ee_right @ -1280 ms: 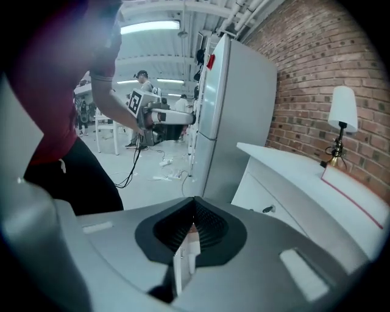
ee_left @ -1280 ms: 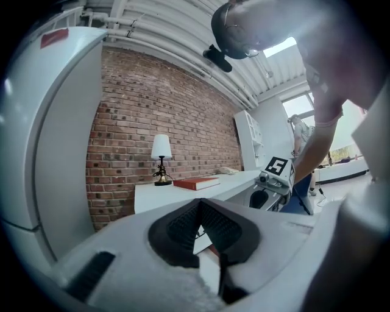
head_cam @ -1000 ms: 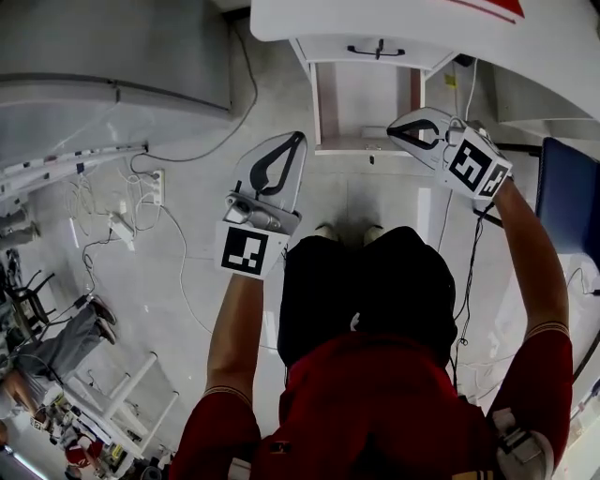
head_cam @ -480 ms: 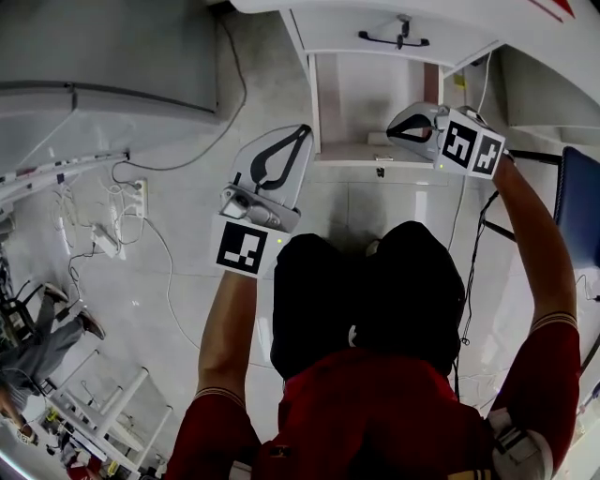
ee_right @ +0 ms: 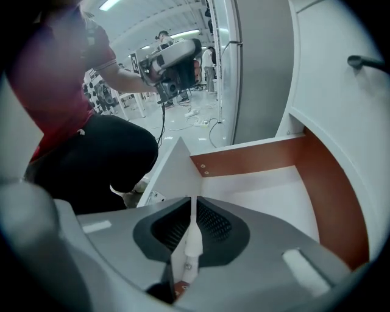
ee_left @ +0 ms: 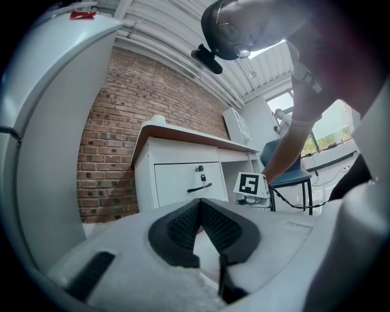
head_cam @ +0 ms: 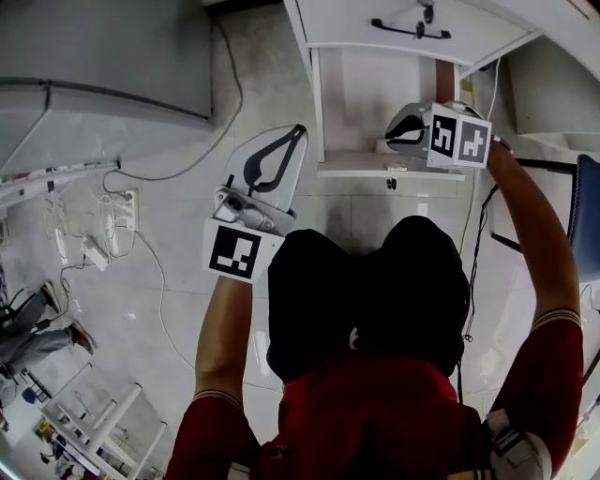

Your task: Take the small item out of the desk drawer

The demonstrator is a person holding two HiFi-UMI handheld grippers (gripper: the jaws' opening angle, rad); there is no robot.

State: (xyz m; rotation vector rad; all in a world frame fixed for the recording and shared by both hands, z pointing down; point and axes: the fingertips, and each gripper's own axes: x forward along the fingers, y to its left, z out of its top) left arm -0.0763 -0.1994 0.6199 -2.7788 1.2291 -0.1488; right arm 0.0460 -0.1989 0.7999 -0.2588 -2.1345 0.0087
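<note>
The white desk point(head_cam: 375, 19) has a lower drawer point(head_cam: 375, 103) pulled out, white inside with brown side walls point(ee_right: 329, 177). No small item shows on the drawer's floor point(ee_right: 268, 195) in the right gripper view. My right gripper point(head_cam: 387, 141) is at the drawer's front panel point(head_cam: 356, 171). Its jaws are opening, and the panel's thin white top edge point(ee_right: 192, 234) stands between them in the right gripper view, where the gripper point(ee_right: 191, 201) looks into the drawer. My left gripper point(head_cam: 298, 131) hangs shut and empty over the floor left of the drawer, and the left gripper view shows this gripper point(ee_left: 199, 204) facing the desk.
The shut upper drawer has a black handle point(head_cam: 410, 28). A grey cabinet point(head_cam: 103, 56) stands at the left, with cables and a power strip point(head_cam: 94, 248) on the floor. A blue chair point(head_cam: 589, 206) is at the right. The person's dark-trousered knees point(head_cam: 366, 281) crouch before the drawer.
The lower drawer has come farther out toward the person, with the right gripper at its front panel. The left gripper stayed beside it, still shut.
</note>
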